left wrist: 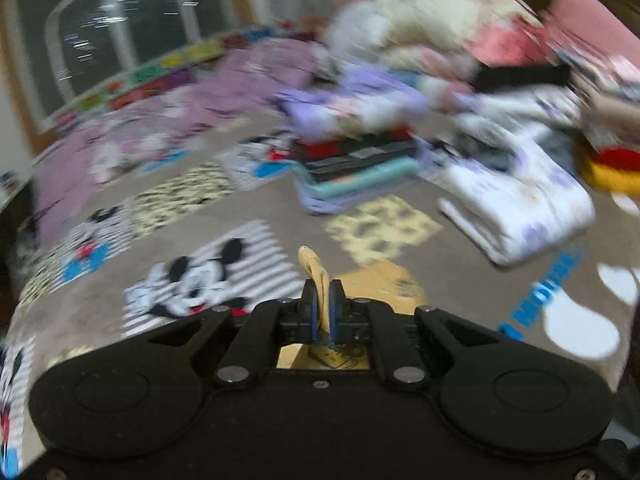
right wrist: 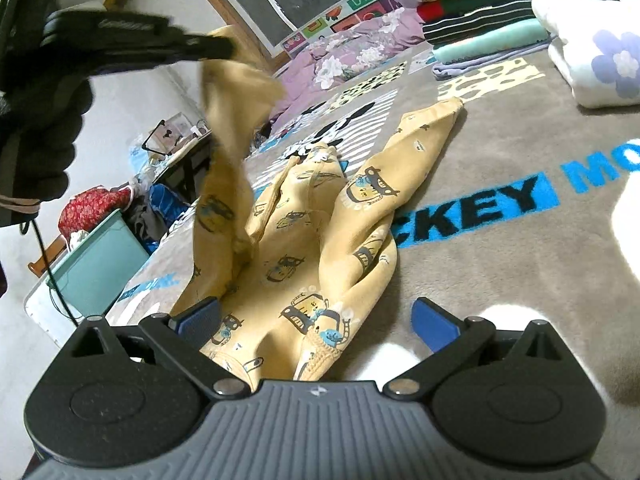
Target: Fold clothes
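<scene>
Spread across the bed: grey cartoon-mouse blanket (right wrist: 500,264), with the yellow pyjama top (right wrist: 304,240) lying crumpled in the middle, one sleeve stretched toward the far side, another part hoisted into the air. Pinched tight on that raised yellow corner: left tongs (left wrist: 323,308), fabric squeezed between the blue pads and poking out above them. Spread wide and holding nothing: right tongs (right wrist: 316,320), hovering low over the near hem, pads either side of the cloth but not pressing.

Risks from here, as a judgement: thin pinch at the very edge, so likely to slip out if lifted fast; rest of the top unpinned, so likely to drag and bunch instead of folding flat; twisted hanging sleeve liable to land creased; folded stacks (right wrist: 480,28) at the far end near enough to be nudged by a wide swing.

Readable writing: "CKEY" in black on a blue band and "MO" in blue on the blanket. Small prints on the top show little robot figures; no legible words there.
</scene>
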Motion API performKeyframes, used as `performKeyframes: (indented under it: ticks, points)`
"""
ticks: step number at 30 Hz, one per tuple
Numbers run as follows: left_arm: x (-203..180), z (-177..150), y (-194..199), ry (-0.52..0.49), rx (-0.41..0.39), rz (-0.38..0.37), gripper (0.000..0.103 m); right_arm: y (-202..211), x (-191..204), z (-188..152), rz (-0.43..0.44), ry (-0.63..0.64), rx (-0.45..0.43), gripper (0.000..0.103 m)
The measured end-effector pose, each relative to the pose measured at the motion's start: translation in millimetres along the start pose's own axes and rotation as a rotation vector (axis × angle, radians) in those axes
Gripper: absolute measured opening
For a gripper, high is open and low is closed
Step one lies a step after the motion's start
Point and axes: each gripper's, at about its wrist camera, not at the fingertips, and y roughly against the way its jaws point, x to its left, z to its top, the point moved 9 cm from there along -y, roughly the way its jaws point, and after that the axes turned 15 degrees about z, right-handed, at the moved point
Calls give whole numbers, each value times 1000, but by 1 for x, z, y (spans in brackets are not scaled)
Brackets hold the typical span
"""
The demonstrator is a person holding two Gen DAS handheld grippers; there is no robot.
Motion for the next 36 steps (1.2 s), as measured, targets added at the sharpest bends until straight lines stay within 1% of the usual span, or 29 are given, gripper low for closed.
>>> performKeyframes:
  ticks: [3,6,14,20,27,34,36]
  points:
    - [39,-7,7,109,-7,46,5,0,1,-1,2,11,5,101]
    - [72,-16,13,177,0,93,5,4,1,-1,11,6,0,100]
    - [157,-42,40,371,-6,212,5,2,5,-5,-4,51,9,99]
    - [200,-70,51,458,7,290,5,4,6,-6,-6,63,7,99]
    - [253,-118,49,639,54,371,5,5,7,-7,-9,79,9,96]
    - [281,-173,47,790,95,413,5,6,7,-9,-10,104,10,96]
    - [287,-188,46,817,108,424,5,6,8,-10,-9,111,9,95]
